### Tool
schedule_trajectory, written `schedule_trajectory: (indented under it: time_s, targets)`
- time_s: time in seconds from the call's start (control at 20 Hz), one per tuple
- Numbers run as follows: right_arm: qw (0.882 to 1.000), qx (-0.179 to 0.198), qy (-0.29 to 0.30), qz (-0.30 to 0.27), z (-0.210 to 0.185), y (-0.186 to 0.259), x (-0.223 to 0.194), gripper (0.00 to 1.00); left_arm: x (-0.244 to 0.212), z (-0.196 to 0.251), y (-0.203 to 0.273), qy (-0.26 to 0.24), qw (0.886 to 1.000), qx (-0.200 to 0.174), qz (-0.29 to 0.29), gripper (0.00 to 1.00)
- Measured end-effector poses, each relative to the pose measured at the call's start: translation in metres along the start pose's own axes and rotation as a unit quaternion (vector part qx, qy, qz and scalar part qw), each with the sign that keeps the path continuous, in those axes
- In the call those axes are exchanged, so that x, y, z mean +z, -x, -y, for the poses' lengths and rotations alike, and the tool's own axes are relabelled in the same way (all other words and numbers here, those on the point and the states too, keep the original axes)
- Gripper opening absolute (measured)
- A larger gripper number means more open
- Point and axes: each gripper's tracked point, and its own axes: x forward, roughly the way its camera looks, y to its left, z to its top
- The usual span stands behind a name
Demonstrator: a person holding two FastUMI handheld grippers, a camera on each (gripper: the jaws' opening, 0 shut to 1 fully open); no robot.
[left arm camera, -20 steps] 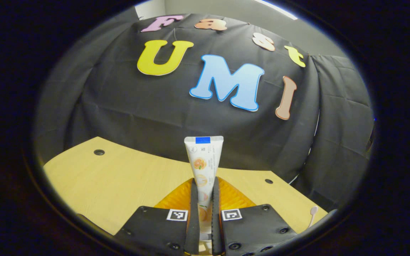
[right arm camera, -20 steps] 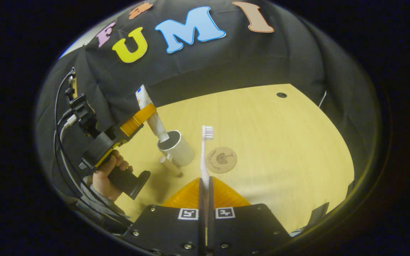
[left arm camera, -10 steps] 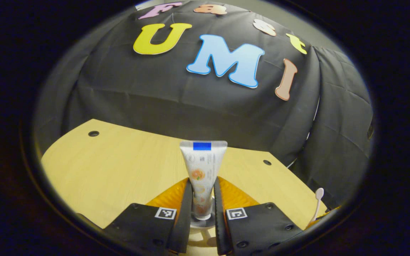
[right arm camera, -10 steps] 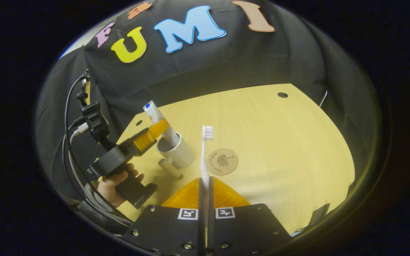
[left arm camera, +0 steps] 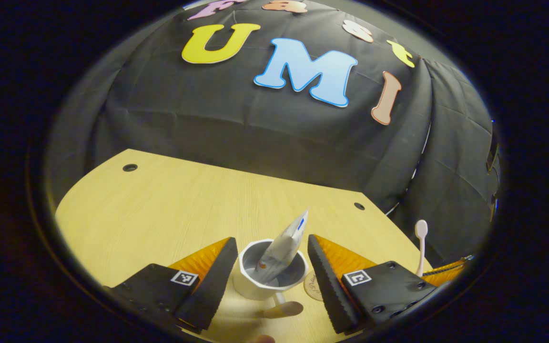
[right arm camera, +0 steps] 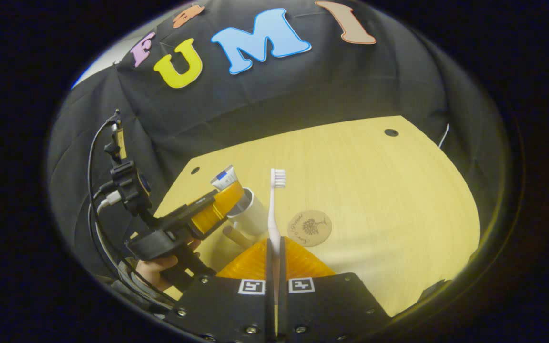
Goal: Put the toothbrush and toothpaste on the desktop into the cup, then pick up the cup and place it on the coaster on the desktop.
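No legible text: print on the toothpaste [left arm camera: 281,247] and coaster [right arm camera: 309,227] is too small to read.

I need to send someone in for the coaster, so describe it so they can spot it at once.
On the light wooden desktop, look just to the right of the white cup that holds the leaning toothpaste tube. The coaster lies flat there, with nothing on it. It is the only thin round disc on the desktop, brownish with a small dark drawing on its face.

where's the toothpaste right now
In the left gripper view the toothpaste tube leans inside the white cup, between the open left tool fingers, with the coaster just beside the cup.
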Motion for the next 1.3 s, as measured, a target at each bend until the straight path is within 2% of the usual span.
schedule_trajectory:
  time_s: [0.15,0.3,0.35,0.4,0.5,0.55,0.65,0.7,0.75,0.8,1.0,1.05,1.1,1.25,1.3]
  targets:
    - [1.000,0.015,0.012,0.017,-0.010,-0.006,0.017,0.03,-0.001,-0.002,0.017,-0.004,1.000,0.002,-0.005,0.92]
    - [0.998,0.046,0.030,0.037,-0.029,-0.015,0.035,0.04,-0.002,-0.007,0.035,-0.006,1.000,0.007,-0.012,0.97]
    - [0.996,0.060,0.038,0.046,-0.036,-0.019,0.041,0.03,-0.005,-0.009,0.041,-0.009,1.000,0.009,-0.017,0.92]
    - [0.995,0.072,0.048,0.053,-0.043,-0.022,0.048,0.03,-0.006,-0.010,0.046,-0.010,1.000,0.010,-0.021,1.00]
    - [0.990,0.094,0.071,0.073,-0.058,-0.029,0.060,0.03,-0.011,-0.011,0.057,-0.011,0.999,0.008,-0.030,0.97]
    - [0.988,0.103,0.082,0.084,-0.065,-0.033,0.065,0.03,-0.013,-0.011,0.060,-0.010,0.999,0.008,-0.036,0.92]
    - [0.983,0.119,0.097,0.104,-0.078,-0.040,0.077,0.03,-0.019,-0.008,0.067,-0.004,0.999,0.002,-0.047,0.97]
    - [0.980,0.128,0.102,0.115,-0.086,-0.044,0.084,0.00,-0.021,-0.007,0.070,-0.001,0.999,0.000,-0.050,0.92]
    - [0.977,0.134,0.109,0.124,-0.092,-0.047,0.089,0.03,-0.023,-0.006,0.073,0.001,0.999,-0.004,-0.054,0.92]
    - [0.975,0.138,0.116,0.132,-0.098,-0.051,0.093,0.03,-0.026,-0.004,0.077,0.004,0.998,-0.008,-0.059,1.00]
    - [0.966,0.144,0.148,0.158,-0.115,-0.072,0.104,0.03,-0.040,-0.005,0.086,0.024,0.996,-0.019,-0.080,0.97]
    - [0.964,0.145,0.153,0.160,-0.118,-0.077,0.105,0.03,-0.044,-0.007,0.088,0.030,0.996,-0.019,-0.084,0.93]
    - [0.964,0.146,0.158,0.160,-0.120,-0.080,0.101,0.03,-0.046,-0.009,0.090,0.034,0.995,-0.016,-0.087,0.97]
    - [0.960,0.146,0.172,0.164,-0.127,-0.096,0.103,0.03,-0.050,-0.013,0.094,0.041,0.995,-0.010,-0.092,0.97]
    - [0.959,0.144,0.180,0.166,-0.128,-0.102,0.103,0.03,-0.051,-0.015,0.095,0.043,0.995,-0.010,-0.093,0.93]
